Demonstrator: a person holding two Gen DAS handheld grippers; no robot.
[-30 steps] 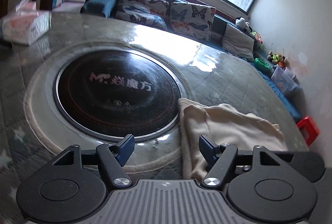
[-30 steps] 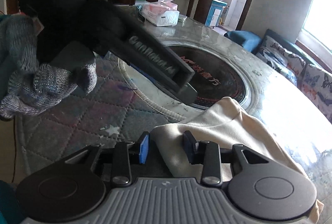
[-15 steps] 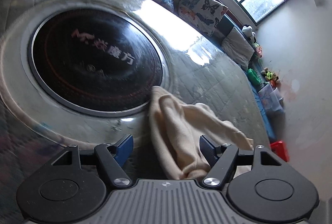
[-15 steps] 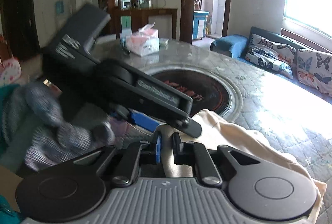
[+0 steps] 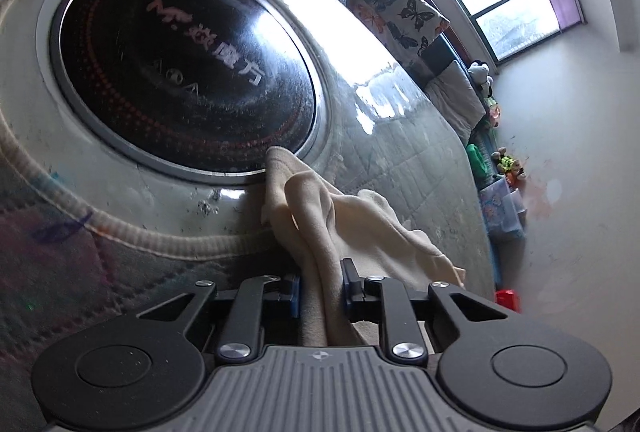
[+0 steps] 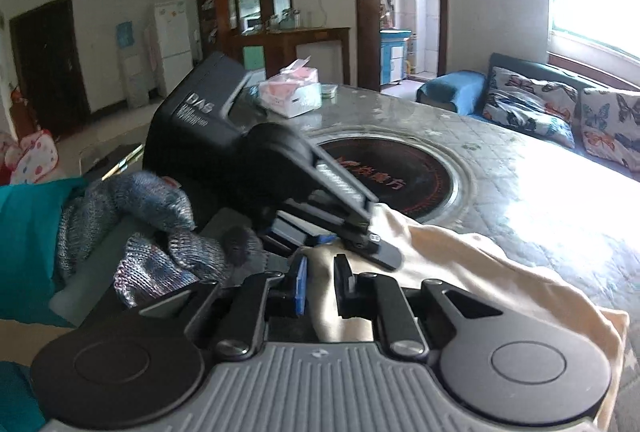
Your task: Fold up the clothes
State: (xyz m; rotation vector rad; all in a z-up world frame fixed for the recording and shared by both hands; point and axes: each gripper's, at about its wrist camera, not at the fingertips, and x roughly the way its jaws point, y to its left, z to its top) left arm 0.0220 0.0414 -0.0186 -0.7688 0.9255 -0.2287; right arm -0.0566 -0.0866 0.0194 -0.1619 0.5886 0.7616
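The left hand-held gripper [image 5: 320, 288] has just been closing and its black, blue-padded jaws now pinch a bunched ridge of the cream garment [image 5: 320, 216], a soft matte knit that rises in thick rounded folds straight ahead of the fingers and slumps away to the right over the table [image 5: 400, 159]; beyond the cloth's far tip lies a round, glossy black glass hob [image 5: 176, 63] ringed in bright metal, set into a quilted, stitched cover under a shiny clear sheet; the right hand-held gripper [image 6: 320, 282] is likewise clamped on a fold of the same garment, which spreads out to its right in a smooth drape; just ahead and to its left sits the other gripper's boxy black body, held by a hand in a grey-blue knitted glove [image 6: 160, 232]; farther off on the table stands a rectangular tissue box [image 6: 292, 95].
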